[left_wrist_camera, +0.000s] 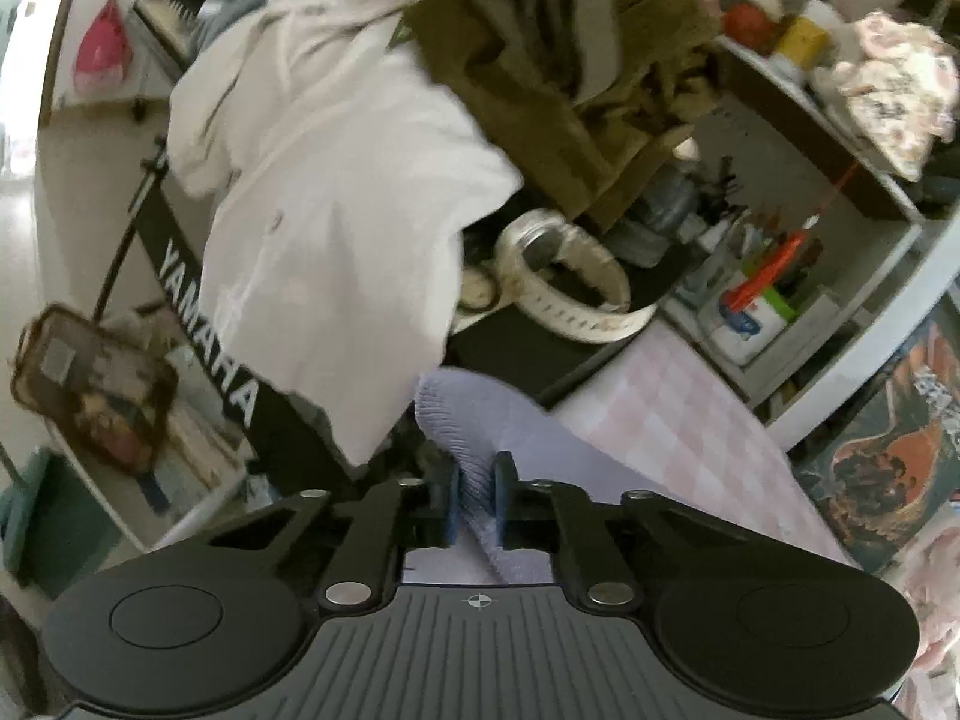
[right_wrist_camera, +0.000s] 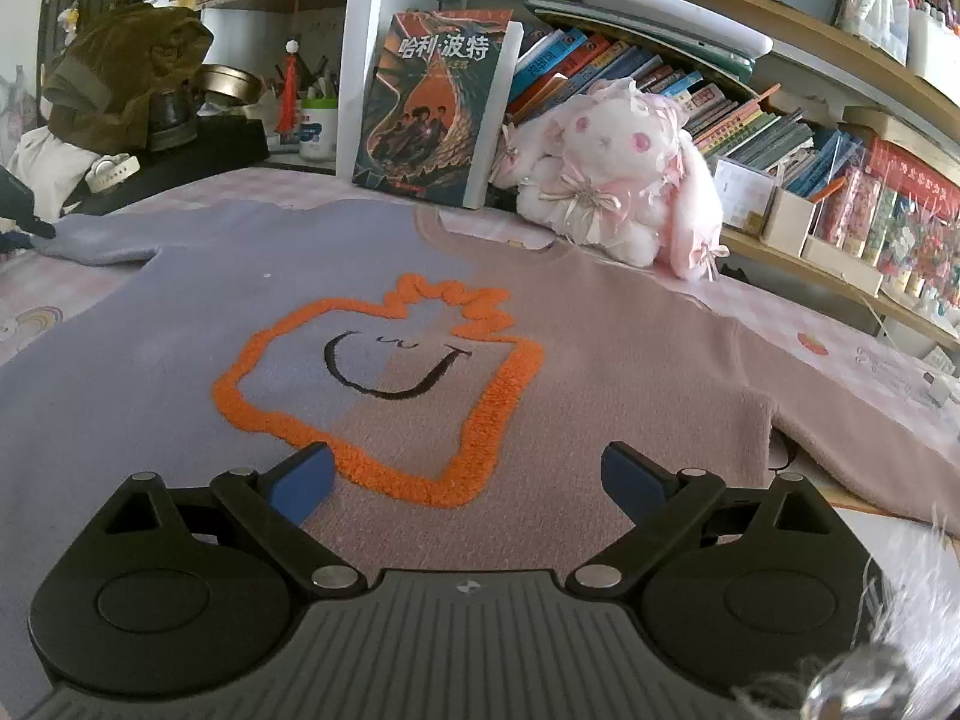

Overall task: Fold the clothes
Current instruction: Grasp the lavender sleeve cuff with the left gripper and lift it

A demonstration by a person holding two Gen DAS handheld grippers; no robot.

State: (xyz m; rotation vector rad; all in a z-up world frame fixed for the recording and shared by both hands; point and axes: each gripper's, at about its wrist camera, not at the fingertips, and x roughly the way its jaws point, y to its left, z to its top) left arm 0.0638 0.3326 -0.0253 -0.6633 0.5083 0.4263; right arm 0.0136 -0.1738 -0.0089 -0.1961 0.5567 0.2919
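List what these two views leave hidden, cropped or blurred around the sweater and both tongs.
- Left wrist view: the left tongs are shut on the lilac sleeve cuff; the rest of the sweater is out of frame.
- Left wrist view: white garment motion-blurred; its shape is unclear.
- Right wrist view: the sweater hem is hidden under the open right tongs.
- Right wrist view: the pink sleeve runs off the right edge.

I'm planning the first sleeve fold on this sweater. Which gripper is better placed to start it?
Left. The left gripper is already shut on the lilac sleeve cuff. The right gripper hangs open over the sweater, gripping nothing.
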